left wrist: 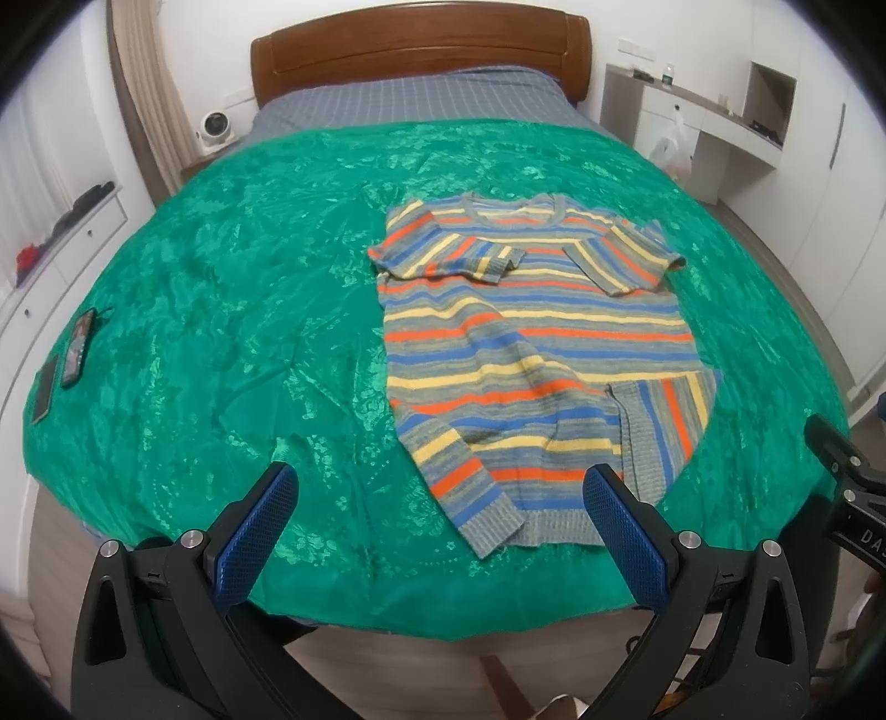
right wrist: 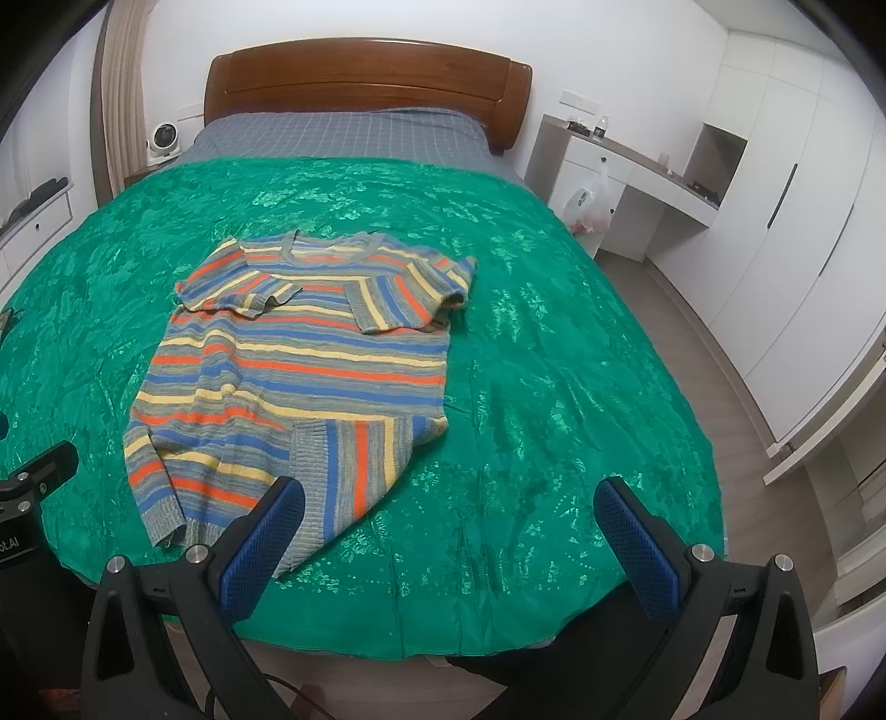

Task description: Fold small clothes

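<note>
We had the sweater (left wrist: 531,354) lying flat on the green cover (left wrist: 221,332) of the bed, neck toward the headboard (left wrist: 421,50), both sleeves folded in across the chest and one bottom corner flipped up near the hem.

Left view was the only one that caught the two phones (left wrist: 63,360) sitting out by the cover's left edge, well apart from the sweater. Right view gave us the wardrobe (right wrist: 797,221) and the floor strip (right wrist: 720,343) beside the bed instead, plus a plastic bag (right wrist: 592,202) hanging at the desk (right wrist: 626,160).

Both grippers hovered off the foot of the bed with jaws wide and holding nothing: left gripper (left wrist: 440,531) lined up over the hem, right gripper (right wrist: 448,543) over bare cover just right of the flipped corner. Loads of open cover on either side of the sweater.

Each view only clipped a bit of the other gripper at its edge. We couldn't make out the small stuff on the desk or on the left shelf (left wrist: 66,221).
</note>
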### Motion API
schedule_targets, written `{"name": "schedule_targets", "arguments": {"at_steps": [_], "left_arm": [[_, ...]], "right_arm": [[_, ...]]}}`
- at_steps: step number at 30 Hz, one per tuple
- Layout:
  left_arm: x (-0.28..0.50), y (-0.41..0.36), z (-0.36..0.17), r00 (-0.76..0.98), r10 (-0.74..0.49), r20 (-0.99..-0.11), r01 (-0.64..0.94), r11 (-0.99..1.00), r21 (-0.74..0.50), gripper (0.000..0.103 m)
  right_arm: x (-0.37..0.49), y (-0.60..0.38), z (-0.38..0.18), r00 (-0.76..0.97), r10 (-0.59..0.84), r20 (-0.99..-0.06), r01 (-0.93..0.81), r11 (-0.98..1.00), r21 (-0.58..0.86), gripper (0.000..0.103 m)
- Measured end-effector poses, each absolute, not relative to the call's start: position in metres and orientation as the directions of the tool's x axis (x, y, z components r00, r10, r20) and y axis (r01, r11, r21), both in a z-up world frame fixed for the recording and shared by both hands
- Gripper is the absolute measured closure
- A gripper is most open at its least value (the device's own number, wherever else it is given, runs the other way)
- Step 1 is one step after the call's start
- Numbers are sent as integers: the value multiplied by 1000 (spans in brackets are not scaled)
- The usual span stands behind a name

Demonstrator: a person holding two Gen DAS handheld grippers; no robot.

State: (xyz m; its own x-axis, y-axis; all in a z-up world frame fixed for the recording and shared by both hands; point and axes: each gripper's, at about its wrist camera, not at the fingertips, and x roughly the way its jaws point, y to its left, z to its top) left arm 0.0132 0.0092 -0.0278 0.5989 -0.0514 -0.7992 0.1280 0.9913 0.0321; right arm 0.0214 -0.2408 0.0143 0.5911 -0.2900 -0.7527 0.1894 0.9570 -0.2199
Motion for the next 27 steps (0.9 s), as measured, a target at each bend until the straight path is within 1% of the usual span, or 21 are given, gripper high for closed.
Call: {"name": "schedule_targets", "arguments": {"at_steps": [27], "left_arm": [[10,9,-31,593,-52,-804,131,991,32,0]], "right_arm": [[19,-240,14,585,-285,-759,188,958,-214,0]]}}
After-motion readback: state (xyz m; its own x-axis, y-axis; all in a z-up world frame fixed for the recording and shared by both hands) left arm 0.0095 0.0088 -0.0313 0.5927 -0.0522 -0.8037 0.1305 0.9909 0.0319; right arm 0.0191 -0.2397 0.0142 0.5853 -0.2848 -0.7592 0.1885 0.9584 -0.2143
